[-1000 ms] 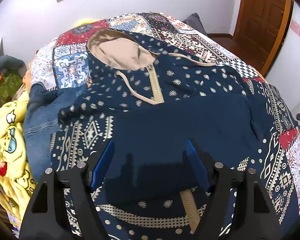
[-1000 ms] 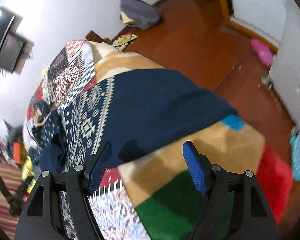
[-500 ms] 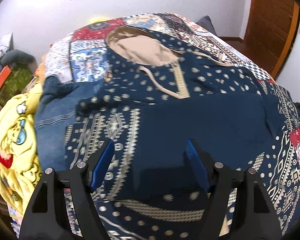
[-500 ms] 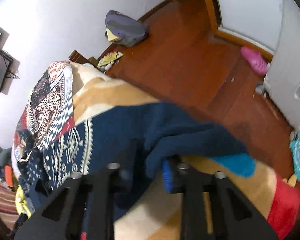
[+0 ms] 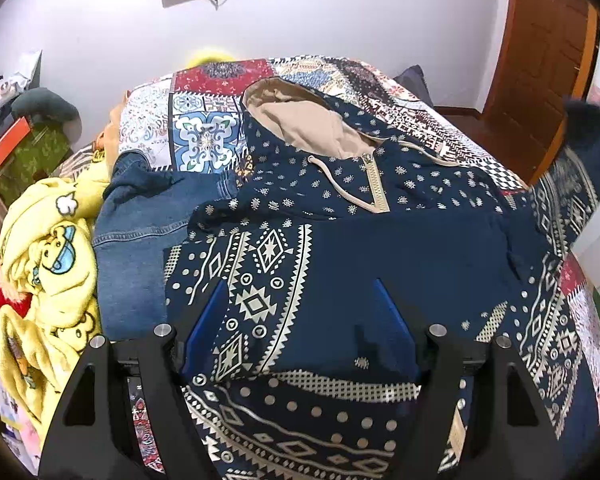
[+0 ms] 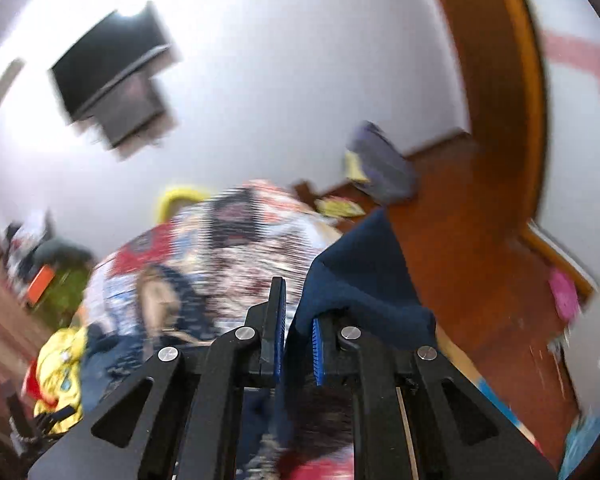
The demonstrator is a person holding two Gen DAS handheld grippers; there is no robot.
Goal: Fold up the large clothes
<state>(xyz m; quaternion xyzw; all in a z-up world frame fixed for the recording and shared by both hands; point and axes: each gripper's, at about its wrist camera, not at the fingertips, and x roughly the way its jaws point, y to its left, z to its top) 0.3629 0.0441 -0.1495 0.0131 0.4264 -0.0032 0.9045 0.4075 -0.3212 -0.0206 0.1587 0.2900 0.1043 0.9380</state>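
A big dark blue hoodie (image 5: pixel 400 248) lies spread out flat on the bed (image 5: pixel 204 136). The hoodie is soft cloth with cream dots, zigzags and diamond shapes printed on it. Its hood (image 5: pixel 308 128) is open at the far end and has a plain tan lining inside. A tan zipper and two tan strings run down from the hood. The bed cover is a patchwork of many bright squares.

The left gripper (image 5: pixel 300 320) hangs over the lower part of the hoodie. Its two blue pads stand wide apart and hold nothing.

The right gripper (image 6: pixel 296 344) is pinched tight on the sleeve (image 6: pixel 364 280) of the hoodie. The plain blue cloth bunches up in thick folds between and above the blue ridged pads (image 6: pixel 278 344). This view is blurry.

Beside the hoodie, on the left, lie blue jeans (image 5: pixel 140 236) of rough denim and a fluffy yellow blanket (image 5: pixel 48 256) with cartoon pictures.
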